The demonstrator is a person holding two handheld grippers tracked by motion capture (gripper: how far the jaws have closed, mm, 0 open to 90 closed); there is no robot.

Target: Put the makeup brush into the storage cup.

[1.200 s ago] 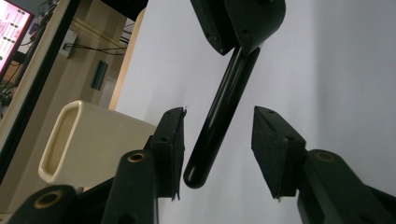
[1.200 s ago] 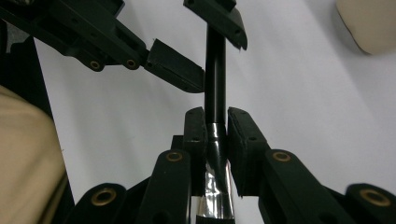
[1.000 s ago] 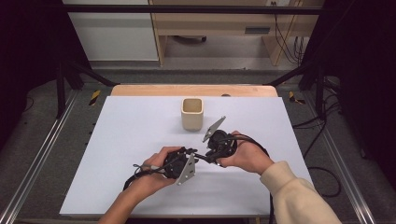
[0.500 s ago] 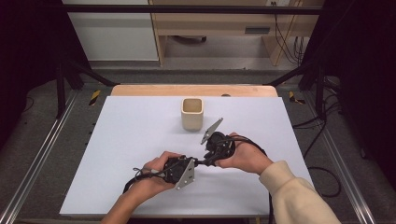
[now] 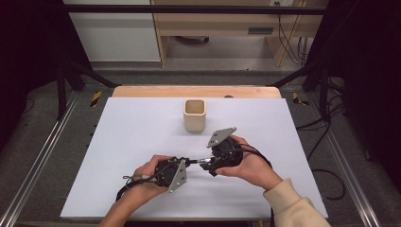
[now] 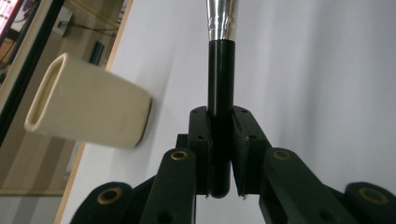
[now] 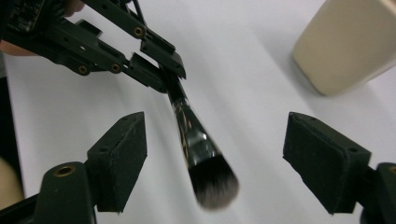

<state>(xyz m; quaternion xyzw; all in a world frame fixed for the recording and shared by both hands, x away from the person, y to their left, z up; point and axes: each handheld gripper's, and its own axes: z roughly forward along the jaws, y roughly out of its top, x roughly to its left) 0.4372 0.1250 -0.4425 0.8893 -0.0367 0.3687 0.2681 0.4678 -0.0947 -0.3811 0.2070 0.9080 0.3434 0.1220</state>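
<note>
Two grippers meet low in the centre of the high view: the left gripper (image 5: 189, 162) at lower centre-left, the right gripper (image 5: 211, 166) just right of it, each in a hand above the matte white table (image 5: 118, 142). A thin brush (image 5: 196, 161) bridges the gap between them. We note a cream, square-mouthed cup (image 5: 194, 115) upright at upper centre, apart from both grippers, with bare surface around it out to the wooden far edge.

Left gripper view: the left gripper (image 6: 220, 140) has its black jaws closed flat against the brush's (image 6: 221, 84) glossy black handle; a shiny metal ferrule rises to the top edge. The cup (image 6: 88, 108) sits at centre left, smooth and rounded at the corners.

Right gripper view: the right gripper (image 7: 224, 154) stands wide open, its pads far apart at lower left and lower right, touching nothing. The brush (image 7: 198, 149) hangs between them, dark soft bristles at lower centre. The left gripper (image 7: 159, 70) clamps its handle at upper left. The cup (image 7: 345, 42) fills the upper right corner.
</note>
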